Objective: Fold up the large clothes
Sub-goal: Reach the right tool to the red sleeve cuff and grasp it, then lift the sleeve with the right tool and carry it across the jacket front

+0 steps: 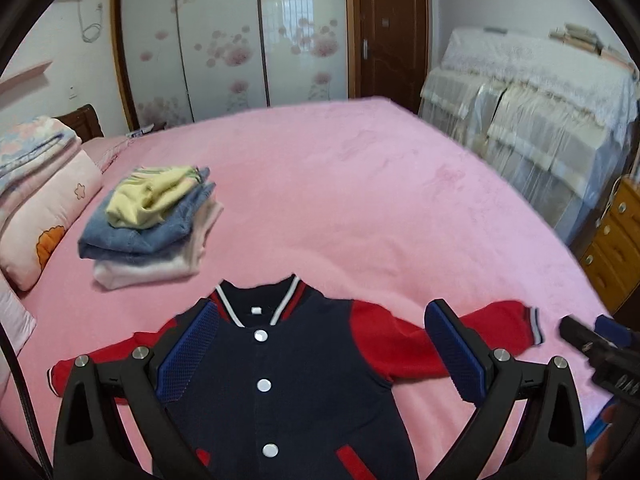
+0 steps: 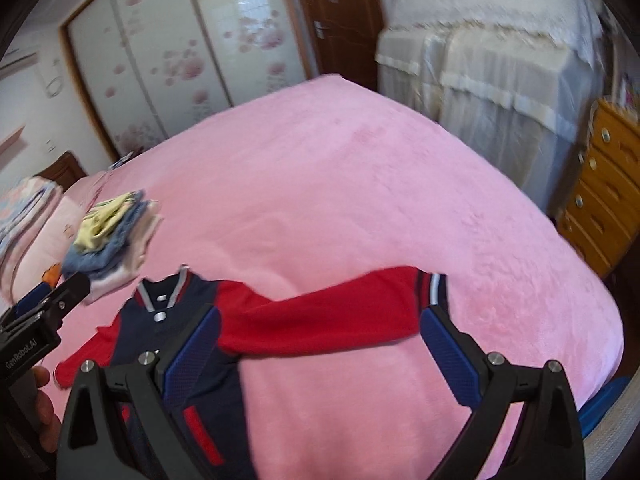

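I see the jacket (image 1: 296, 380) lying flat, front up, on the bed (image 1: 360, 184), sleeves spread to 9 and 3 o'clock. My left gripper (image 1: 320, 354) hangs over its chest, jaws wide apart, holding nothing. My right gripper (image 2: 320, 354) is equally wide over the red sleeve (image 2: 320, 316), also empty. A stack of folded clothes (image 1: 148, 224) sits at 10 o'clock, near the pillow (image 1: 44, 216).
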Demonstrator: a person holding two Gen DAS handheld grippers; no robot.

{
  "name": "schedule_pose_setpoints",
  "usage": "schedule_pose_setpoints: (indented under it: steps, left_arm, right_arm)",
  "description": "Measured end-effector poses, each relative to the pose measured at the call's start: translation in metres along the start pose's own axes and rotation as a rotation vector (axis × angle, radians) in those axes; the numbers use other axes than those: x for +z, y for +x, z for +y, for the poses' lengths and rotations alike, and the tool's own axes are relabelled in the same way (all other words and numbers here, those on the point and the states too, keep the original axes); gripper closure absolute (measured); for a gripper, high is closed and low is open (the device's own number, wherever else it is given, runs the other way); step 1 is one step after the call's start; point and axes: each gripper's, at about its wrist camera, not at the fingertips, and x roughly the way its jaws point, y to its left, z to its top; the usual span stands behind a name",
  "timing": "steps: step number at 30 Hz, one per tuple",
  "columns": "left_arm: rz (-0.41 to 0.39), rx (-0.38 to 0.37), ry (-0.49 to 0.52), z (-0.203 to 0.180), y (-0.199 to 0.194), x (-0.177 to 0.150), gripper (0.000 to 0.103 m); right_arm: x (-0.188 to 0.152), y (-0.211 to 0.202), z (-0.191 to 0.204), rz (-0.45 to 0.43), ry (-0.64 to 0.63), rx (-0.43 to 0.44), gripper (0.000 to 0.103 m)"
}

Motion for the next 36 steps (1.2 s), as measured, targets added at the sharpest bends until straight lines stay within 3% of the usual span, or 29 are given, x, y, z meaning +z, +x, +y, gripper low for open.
schedule_pose_setpoints:
  steps: [7, 11, 17, 20, 22, 24, 27, 30, 32, 36]
  left_arm:
    - [0.158, 0.003, 0.016, -0.023, 0.091, -0.022, 0.001]
    - [0.187, -0.037, 0.036, -0.035, 0.123, -0.039, 0.001]
    - [0.221, -0.081, 0.026, -0.042, 0.140, -0.052, 0.001]
    - [0.237, -0.106, 0.016, -0.044, 0.143, -0.056, 0.001]
    - [0.250, -0.131, 0.004, -0.043, 0.143, -0.057, 0.001]
    - [0.256, -0.139, -0.005, -0.041, 0.140, -0.056, 0.001]
    - [0.242, -0.131, -0.008, -0.029, 0.127, -0.053, 0.001]
    - [0.215, -0.120, -0.033, -0.006, 0.108, -0.050, 0.001]
    - [0.201, -0.116, -0.069, 0.018, 0.095, -0.050, 0.001]
    - [0.173, -0.096, -0.163, 0.075, 0.069, -0.053, 0.001]
  right_arm:
    - [-0.009, 0.062, -0.089, 0.093, 0.218, -0.009, 0.022]
    - [-0.025, 0.090, -0.128, 0.125, 0.325, 0.017, 0.040]
    - [-0.047, 0.127, -0.156, 0.185, 0.455, 0.062, 0.042]
    - [-0.049, 0.135, -0.158, 0.163, 0.484, 0.076, 0.042]
    - [-0.048, 0.141, -0.155, 0.153, 0.488, 0.083, 0.054]
    - [-0.046, 0.151, -0.147, 0.169, 0.473, 0.110, 0.095]
    - [-0.038, 0.144, -0.133, 0.134, 0.441, 0.110, 0.094]
    - [-0.021, 0.113, -0.097, 0.038, 0.333, 0.132, 0.094]
    - [-0.007, 0.086, -0.057, -0.030, 0.238, 0.200, 0.094]
    - [0.012, 0.052, 0.031, -0.079, 0.058, 0.346, 0.094]
